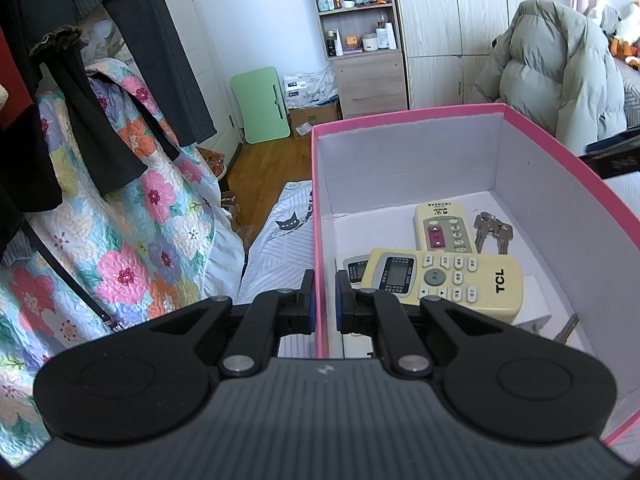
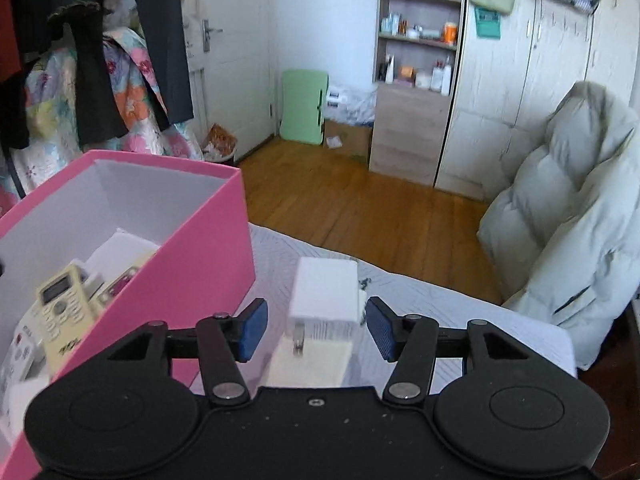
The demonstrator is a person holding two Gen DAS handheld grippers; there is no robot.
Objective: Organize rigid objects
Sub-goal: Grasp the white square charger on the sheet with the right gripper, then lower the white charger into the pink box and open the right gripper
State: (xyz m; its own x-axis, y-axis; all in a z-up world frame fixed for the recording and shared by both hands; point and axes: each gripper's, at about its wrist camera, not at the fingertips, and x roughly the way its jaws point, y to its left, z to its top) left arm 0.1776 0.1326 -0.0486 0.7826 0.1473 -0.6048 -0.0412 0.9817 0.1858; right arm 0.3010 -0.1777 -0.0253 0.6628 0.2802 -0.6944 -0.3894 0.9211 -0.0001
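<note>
So the left gripper (image 1: pixel 325 300) has its jaws clamped on the near wall of the pink box (image 1: pixel 560 148), one pad outside, one inside. The box sits on a bed with a striped cat-print sheet (image 1: pixel 280 236). Inside it there's a yellowish TCL remote (image 1: pixel 444 282) lying on top of a smaller grey remote (image 1: pixel 354 266), another cream remote (image 1: pixel 444 226) behind that, and a bunch of keys (image 1: pixel 494 230) just beside it near the far right wall.

The right gripper (image 2: pixel 316 330) has its jaws apart, with a white plug adapter (image 2: pixel 326 294) sitting between them on the sheet, pads not touching it. The box wall is right next to its left finger, so it's tight on that side.

Around it all: a floral quilt (image 1: pixel 120 240) and dark clothes (image 1: pixel 60 80) hanging at left, a puffy jacket (image 2: pixel 568 208) at right, a shelf unit (image 1: pixel 360 20) and a green folding table (image 1: pixel 262 104) at the back wall.
</note>
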